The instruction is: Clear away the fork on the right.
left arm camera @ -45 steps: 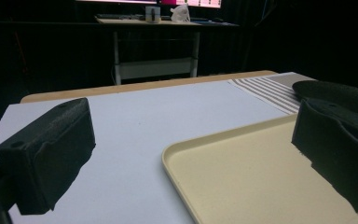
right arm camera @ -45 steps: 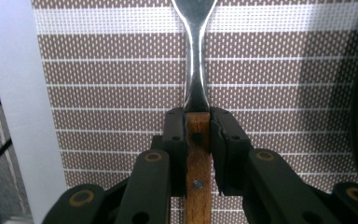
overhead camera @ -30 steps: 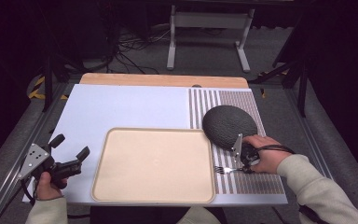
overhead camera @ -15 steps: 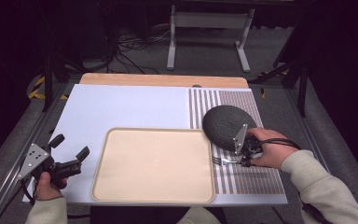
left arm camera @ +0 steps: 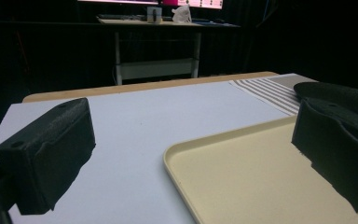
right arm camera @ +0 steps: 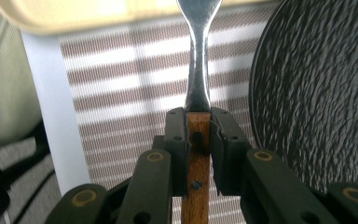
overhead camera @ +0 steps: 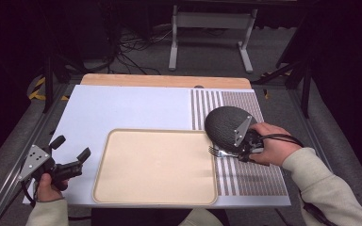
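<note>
Dark room behind; on the bench (overhead camera: 122, 108), a beige tray (overhead camera: 155, 167) sits beside a striped mat (overhead camera: 250, 179) bearing a dark plate (overhead camera: 226, 123). Right gripper (right arm camera: 198, 126), fingers clamped on the wooden handle of a fork (right arm camera: 198, 56), holds it over the mat between tray and plate. The fork looks stiff and light, its steel neck likely slippery, so the handle suits gripping; left gripper (overhead camera: 70, 155), fingers apart, hovers empty.

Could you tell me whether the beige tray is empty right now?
Empty: the tray's whole beige surface is bare; the fork sits beside it.
</note>
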The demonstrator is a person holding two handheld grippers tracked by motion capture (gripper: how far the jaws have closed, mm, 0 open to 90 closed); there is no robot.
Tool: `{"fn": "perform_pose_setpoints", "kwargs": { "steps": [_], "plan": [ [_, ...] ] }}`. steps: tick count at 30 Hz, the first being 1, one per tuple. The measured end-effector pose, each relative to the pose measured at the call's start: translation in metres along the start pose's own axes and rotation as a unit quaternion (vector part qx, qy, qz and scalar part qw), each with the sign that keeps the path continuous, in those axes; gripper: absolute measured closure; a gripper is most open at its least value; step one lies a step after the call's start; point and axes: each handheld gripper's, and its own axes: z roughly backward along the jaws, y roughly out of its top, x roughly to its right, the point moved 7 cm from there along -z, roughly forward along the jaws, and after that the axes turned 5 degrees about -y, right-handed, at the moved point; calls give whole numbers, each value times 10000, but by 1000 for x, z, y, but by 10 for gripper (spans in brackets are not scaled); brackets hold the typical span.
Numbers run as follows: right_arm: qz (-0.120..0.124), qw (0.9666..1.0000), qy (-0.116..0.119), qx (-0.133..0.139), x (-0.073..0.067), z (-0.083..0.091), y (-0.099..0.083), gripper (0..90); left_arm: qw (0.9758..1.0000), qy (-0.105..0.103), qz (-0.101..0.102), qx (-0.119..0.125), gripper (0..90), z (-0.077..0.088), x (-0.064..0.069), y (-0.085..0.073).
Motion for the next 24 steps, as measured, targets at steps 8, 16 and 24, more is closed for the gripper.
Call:
{"fn": "perform_pose_setpoints", "kwargs": {
  "steps": [8, 16, 24],
  "plan": [
    [-654, 9973, 73, 323, -1, -1, 21, 775, 10000, 3, 29, 11, 0, 0, 0, 0],
    [-1305, 9898, 129, 554, 0, -1, 41, 775, 10000, 8, 26, 21, 0, 1, -1, 0],
    [-1715, 9824, 158, 728, 0, 2, 65, 775, 10000, 6, 31, 24, 0, 1, -1, 0]
  ]
}}
